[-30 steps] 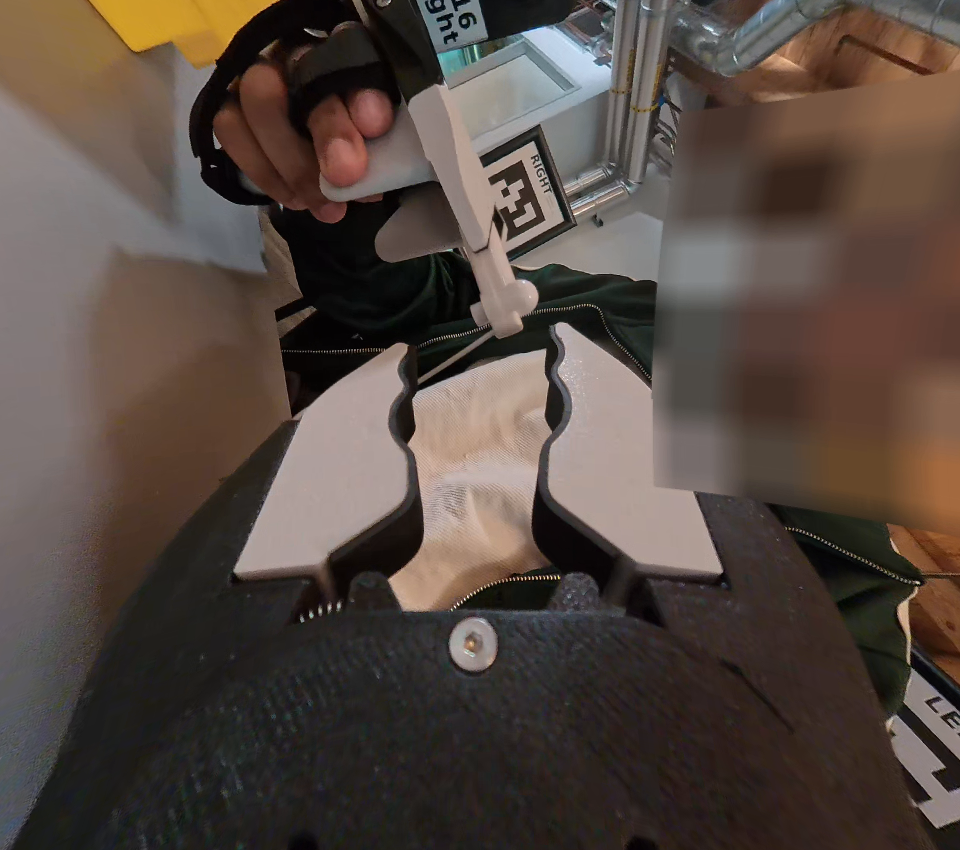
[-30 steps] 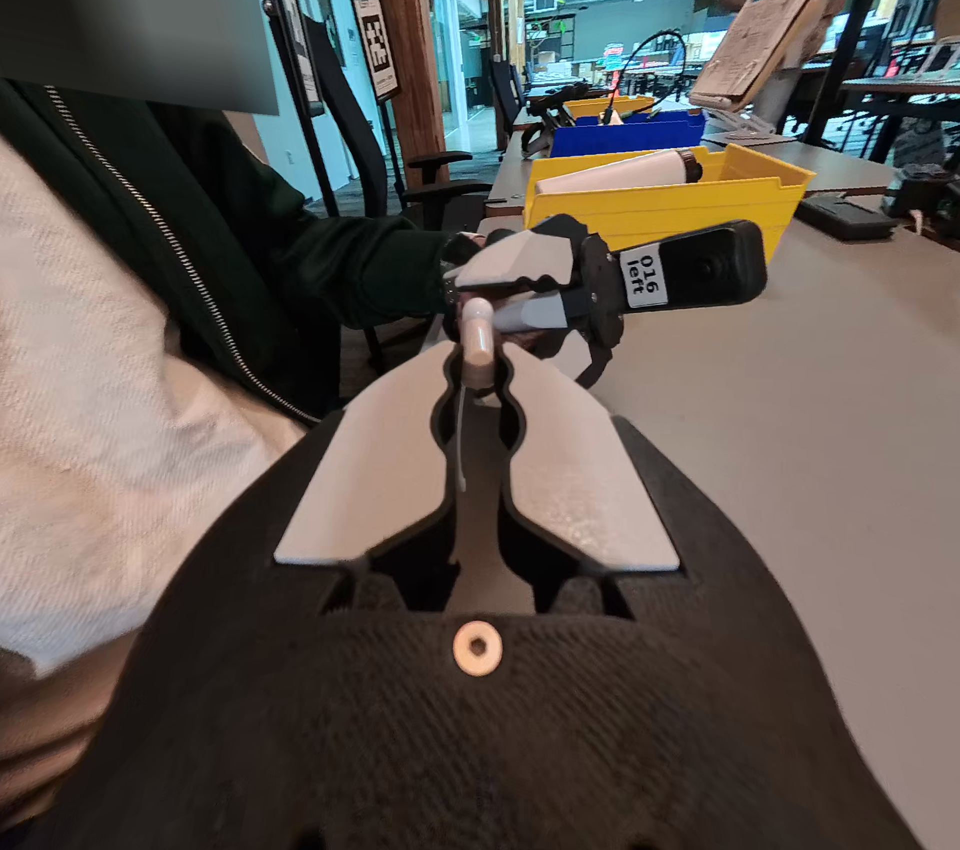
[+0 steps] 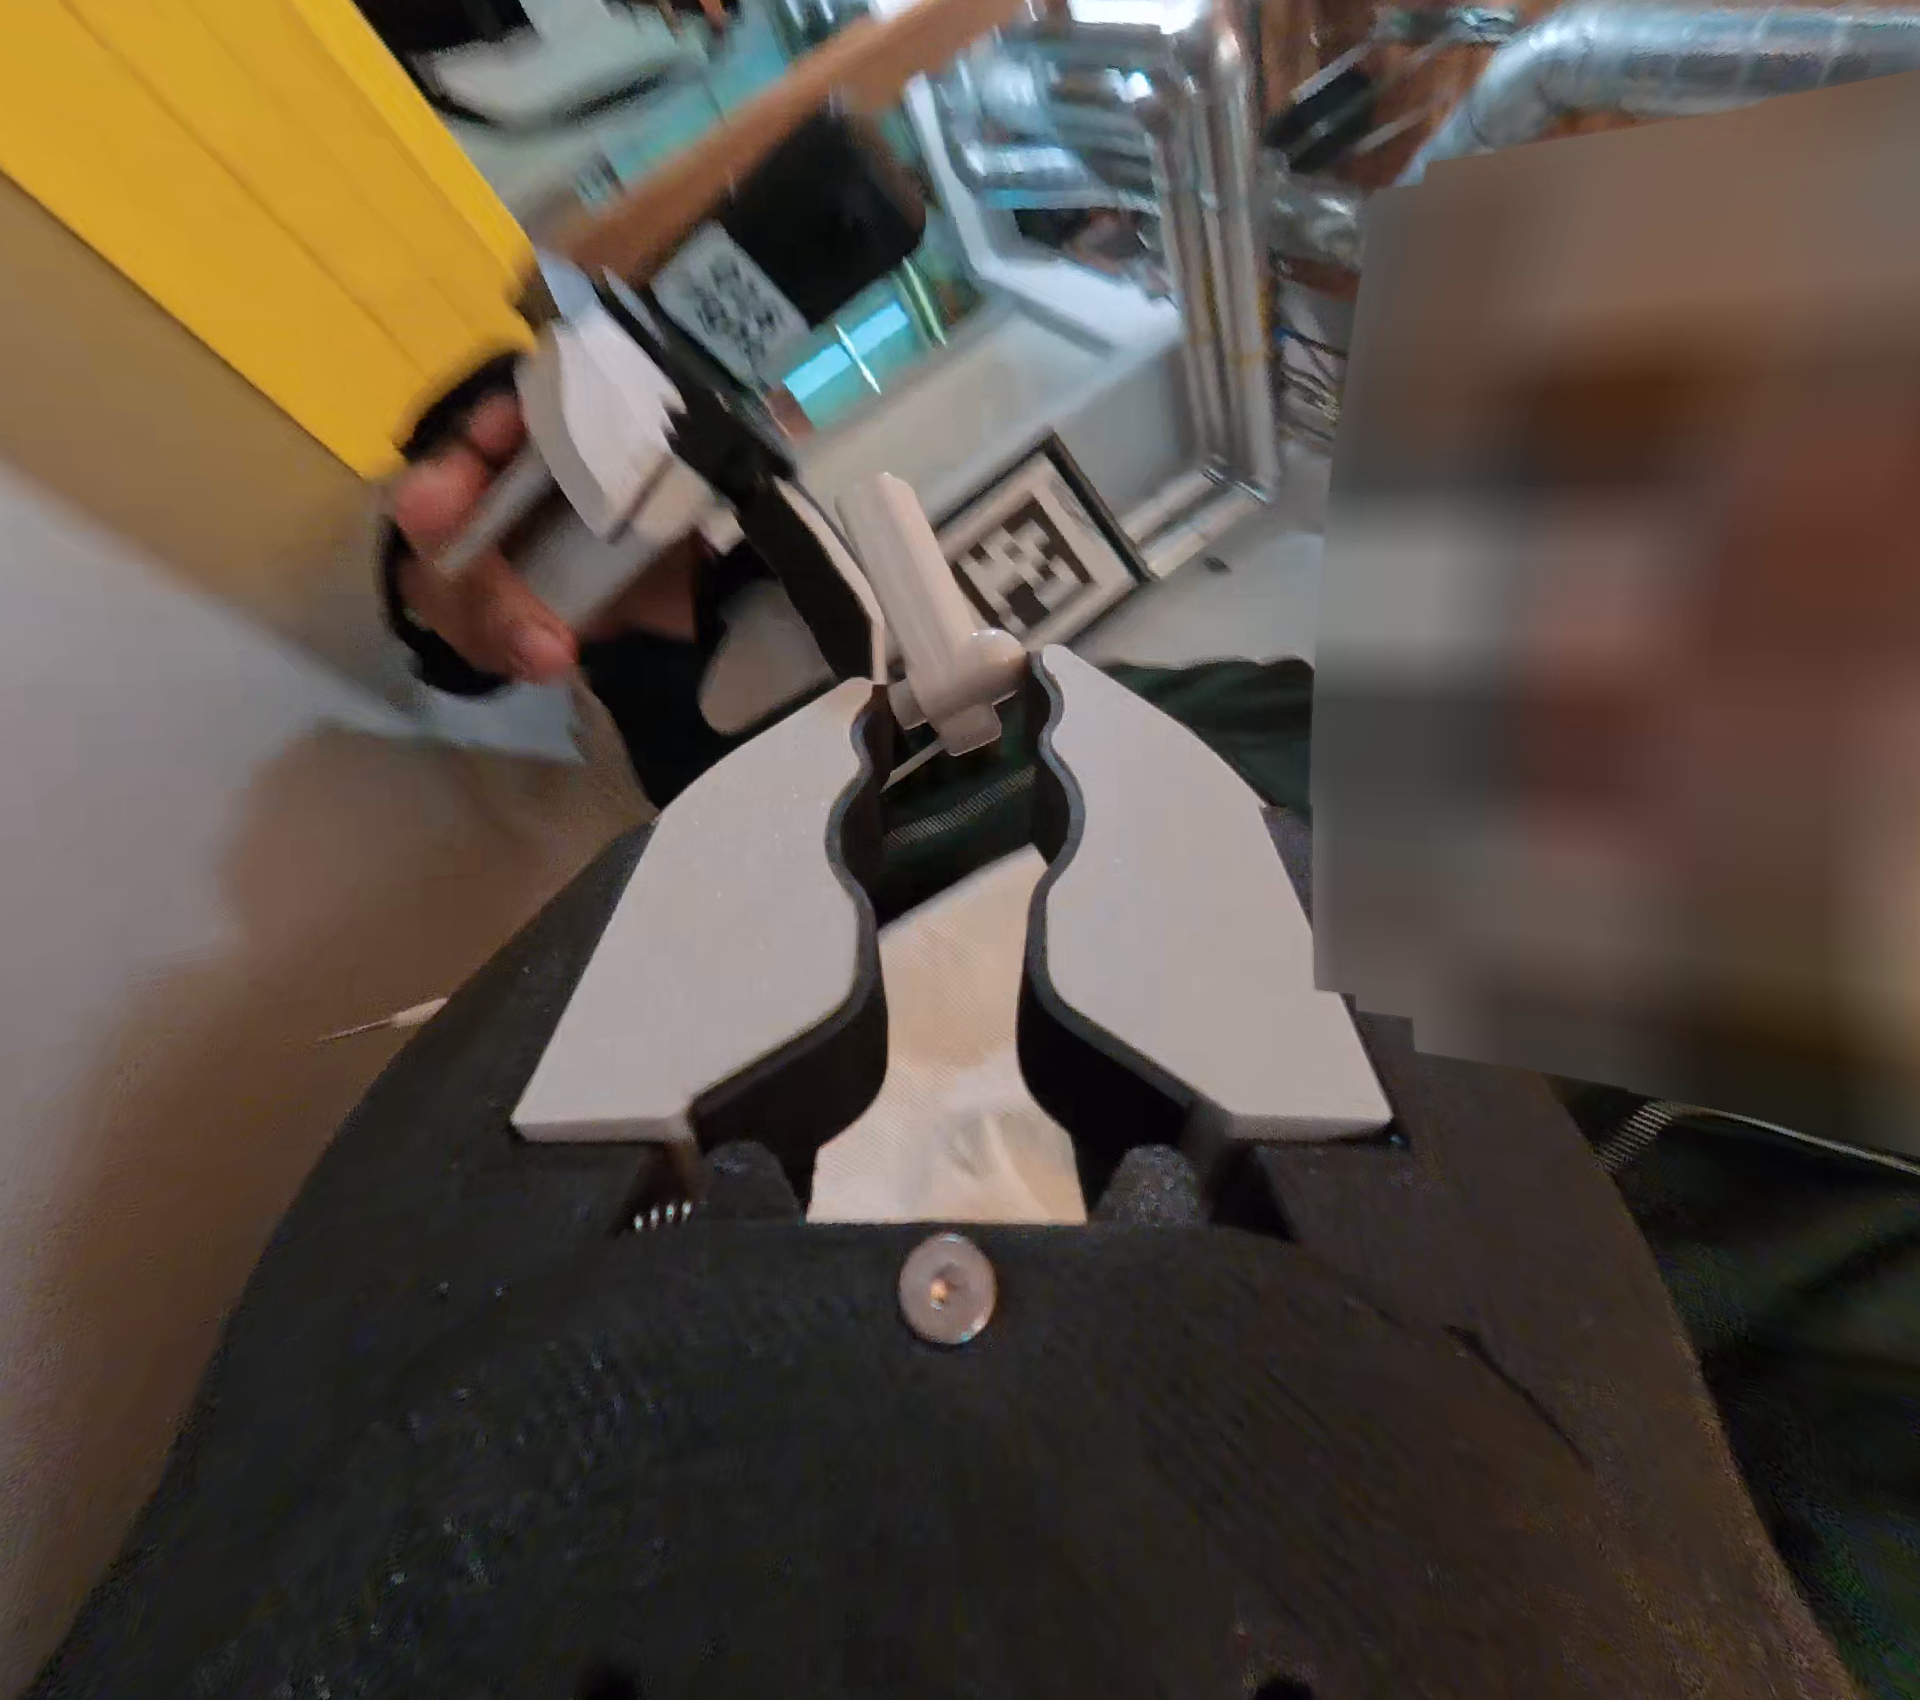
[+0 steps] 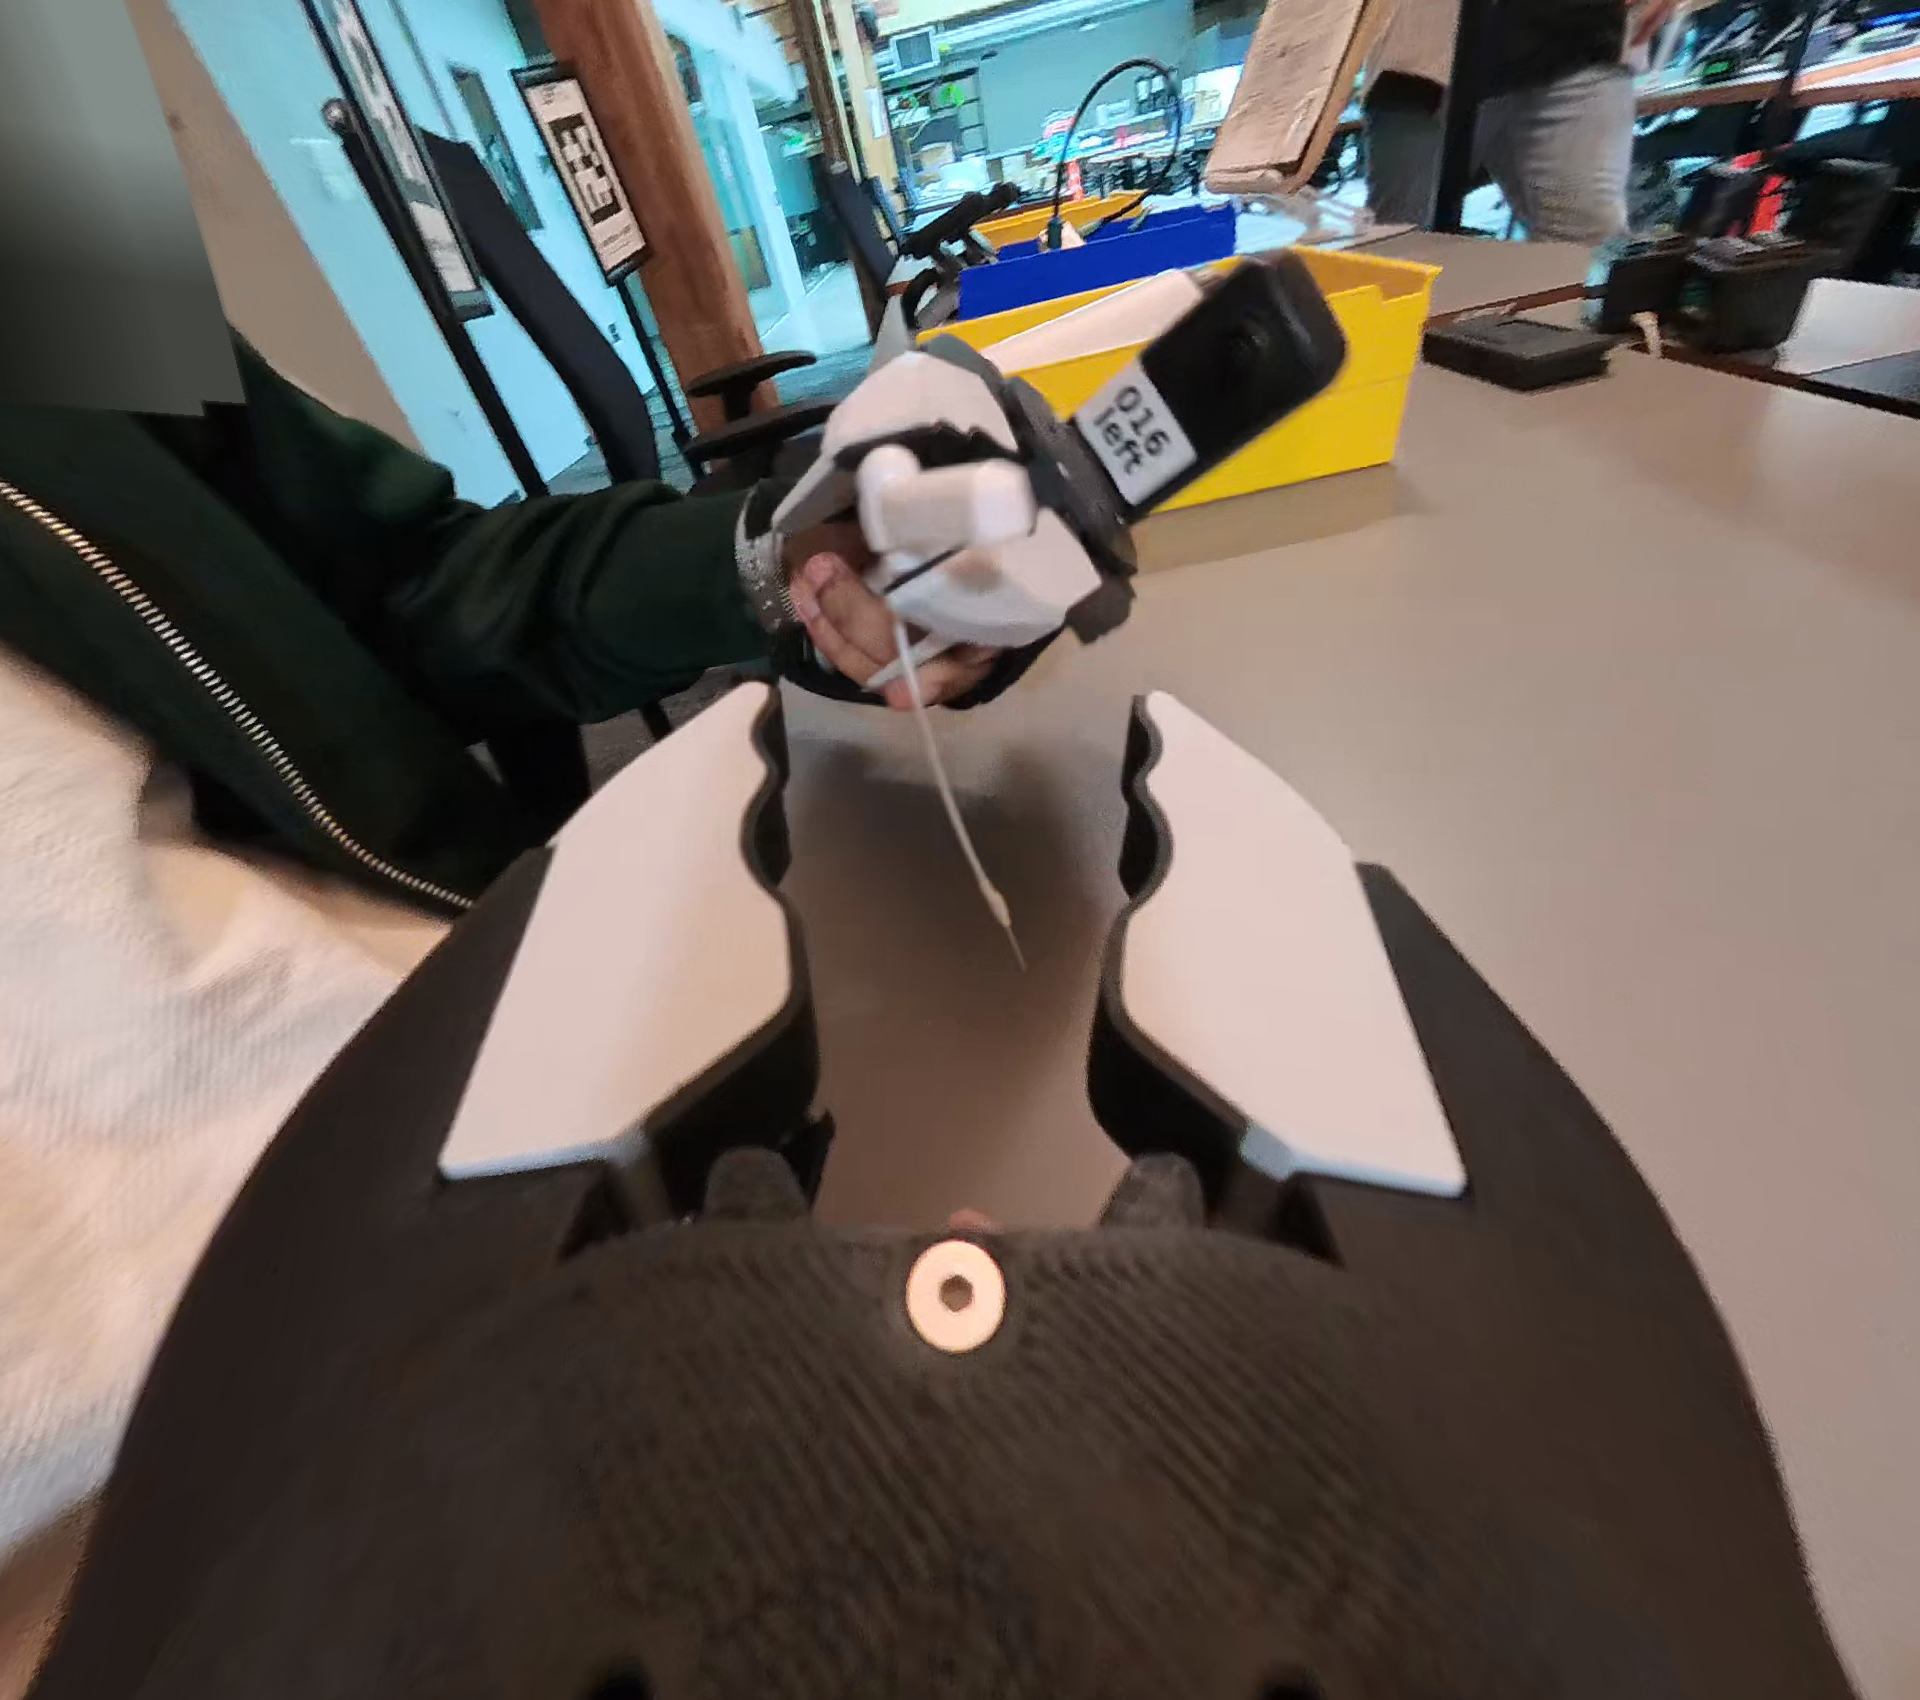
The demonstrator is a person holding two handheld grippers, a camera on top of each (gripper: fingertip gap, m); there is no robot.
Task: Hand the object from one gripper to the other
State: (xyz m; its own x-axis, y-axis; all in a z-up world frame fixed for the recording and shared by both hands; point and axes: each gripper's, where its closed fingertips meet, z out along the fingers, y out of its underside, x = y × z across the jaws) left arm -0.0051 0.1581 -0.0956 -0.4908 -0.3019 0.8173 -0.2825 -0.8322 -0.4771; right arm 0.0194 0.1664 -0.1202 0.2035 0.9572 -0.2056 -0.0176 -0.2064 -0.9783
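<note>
While the left gripper pinches a small white T-shaped plastic piece at its fingertips, the piece's thicker stem points up and away and a thin white pointed strand trails from it. Seen from the right wrist view, the same left gripper sits beyond the right one, its jaws closed narrowly on the piece's stem; the strand hangs down toward the near gap. Right gripper stands wide, jaws well apart, nothing between them, the strand's tip dangling over the gap without touching either finger. Person's hand in a dark green sleeve grips the left tool, tilted up to the right. Beige table underneath; yellow bin far behind, blue bin beyond it. Left wrist view is motion-blurred; right gripper body shows far left, beside the yellow bin.
</note>
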